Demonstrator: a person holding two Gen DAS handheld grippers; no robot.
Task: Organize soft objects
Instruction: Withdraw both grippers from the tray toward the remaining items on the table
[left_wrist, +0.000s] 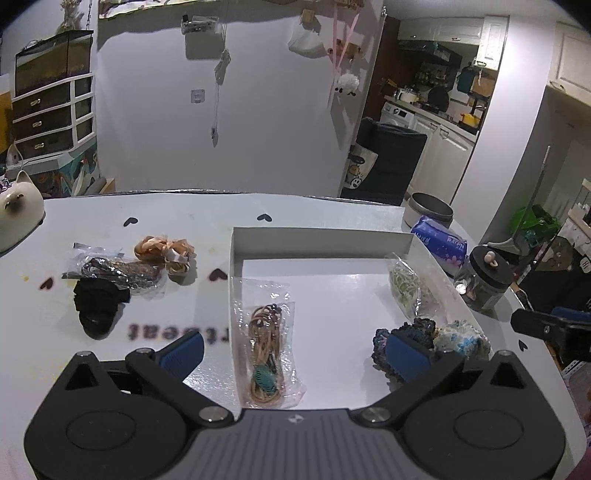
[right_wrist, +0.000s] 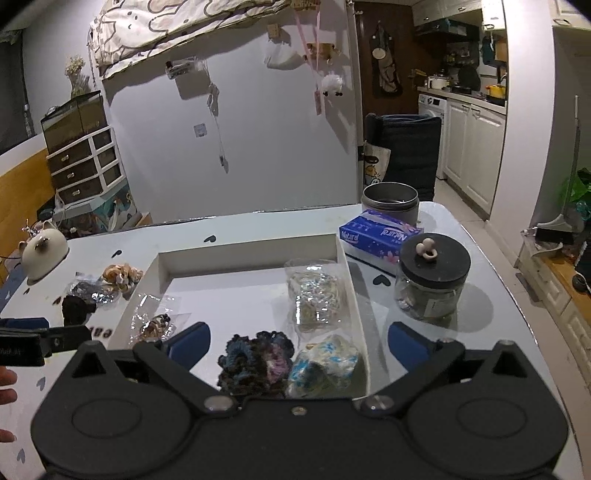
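Through the left wrist camera, the left gripper (left_wrist: 295, 350) hangs above the near edge of the shallow white cardboard tray (left_wrist: 321, 240), its blue-padded fingers (left_wrist: 183, 350) spread wide apart and holding nothing. Between them, inside the tray against its left wall, lies a clear plastic bag of tan hair ties (left_wrist: 266, 354). A clear bag of pale elastic bands (left_wrist: 410, 288) rests by the right wall, with a dark blue crocheted scrunchie (left_wrist: 410, 332) and a white-and-blue crocheted scrunchie (left_wrist: 461, 338) touching each other near the front right corner. Left of the tray, on the white table (left_wrist: 332, 214), sit a black fabric scrunchie (left_wrist: 98, 308), a clear bag of dark glittery bands (left_wrist: 122, 273) and a peach satin scrunchie (left_wrist: 164, 253).

Through the right wrist camera, the right gripper (right_wrist: 295, 347) hovers over the tray's near right corner, fingers likewise wide apart and empty. The two crocheted scrunchies lie just ahead of it. Beyond the tray's right wall stand a glass jar with black lid (right_wrist: 430, 280), a blue tissue pack (right_wrist: 380, 234) and a grey round tin (right_wrist: 390, 205).
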